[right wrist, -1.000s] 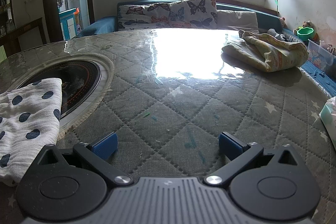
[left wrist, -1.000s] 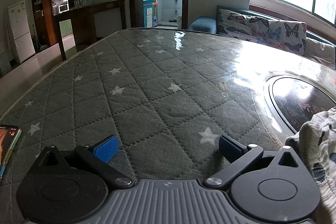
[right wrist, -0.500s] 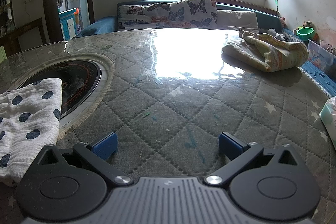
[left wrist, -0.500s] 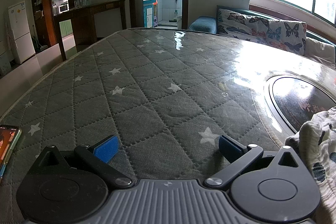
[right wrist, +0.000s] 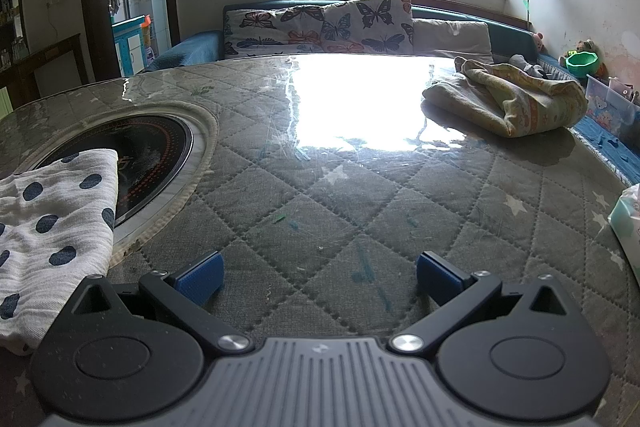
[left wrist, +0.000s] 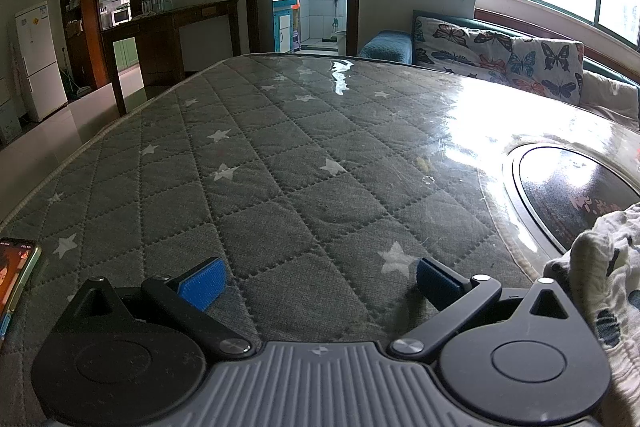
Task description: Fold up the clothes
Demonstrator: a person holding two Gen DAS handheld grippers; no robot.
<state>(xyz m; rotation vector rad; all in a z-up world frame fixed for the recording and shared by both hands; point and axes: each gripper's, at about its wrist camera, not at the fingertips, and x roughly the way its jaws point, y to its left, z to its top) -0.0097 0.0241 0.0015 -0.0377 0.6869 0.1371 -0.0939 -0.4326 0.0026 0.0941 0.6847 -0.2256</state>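
Both tongs are sitting low over the bench (left wrist: 280, 187), left tongs (left wrist: 318, 277) and right tongs (right wrist: 320, 273) each with fingers spread apart, gripping nothing. Judging by this, folding is not yet starting; the next move is calling for reaching inward to pinch an edge of the dotted garment (right wrist: 52, 219), which is lying between them, draping partly over the round dark inset (right wrist: 152, 155). Quilted star-patterned padding is showing under a glossy clear cover; the garment is looking soft and crinkled. A bundled yellowish cloth (right wrist: 508, 99) is waiting far right.

The phone (left wrist: 16, 283) and the dotted cloth (right wrist: 48, 227), perhaps a garment, are cut off by frame edges.
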